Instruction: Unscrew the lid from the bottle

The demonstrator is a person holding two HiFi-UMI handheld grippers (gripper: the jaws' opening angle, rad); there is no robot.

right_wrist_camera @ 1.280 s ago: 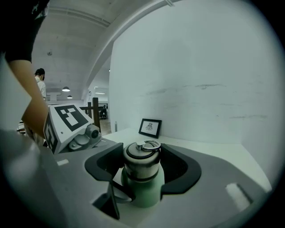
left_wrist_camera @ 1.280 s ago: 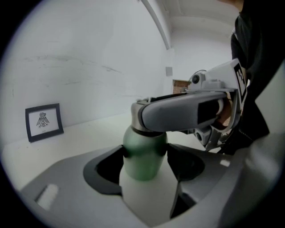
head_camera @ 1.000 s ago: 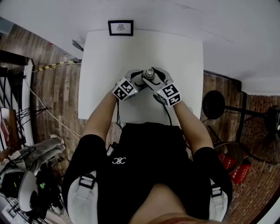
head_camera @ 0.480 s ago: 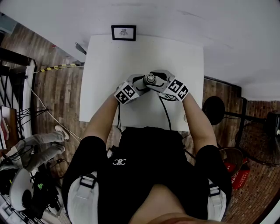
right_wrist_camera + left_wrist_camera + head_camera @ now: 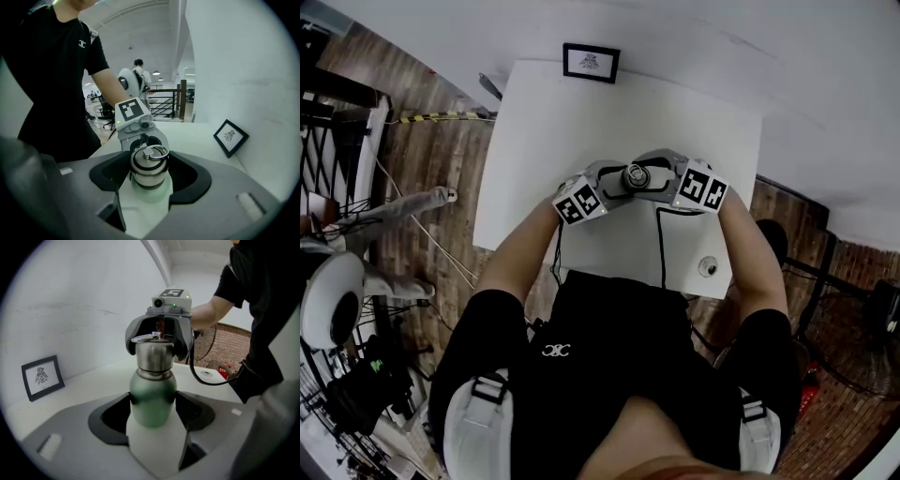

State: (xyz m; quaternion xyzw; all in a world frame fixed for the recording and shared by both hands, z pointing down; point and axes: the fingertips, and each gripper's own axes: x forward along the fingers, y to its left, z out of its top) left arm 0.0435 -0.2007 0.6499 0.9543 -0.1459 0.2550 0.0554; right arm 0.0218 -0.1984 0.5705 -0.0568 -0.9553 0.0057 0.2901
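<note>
Green bottle (image 5: 152, 397) gripped from two sides, steel lid (image 5: 149, 164) still on.

Bottle upright over the middle of the white surface (image 5: 581, 112). Left gripper (image 5: 617, 178): jaws pinching the green body below the shoulder, pads against both sides. Right gripper (image 5: 654, 176), opposite: jaws spread wide but closed round the lid, its ring handle facing up between them. Whether the base rests on the surface is hidden. Framed picture (image 5: 591, 62) at the far edge; small round disc (image 5: 707, 266) near the right front corner, well apart from the bottle.
</note>
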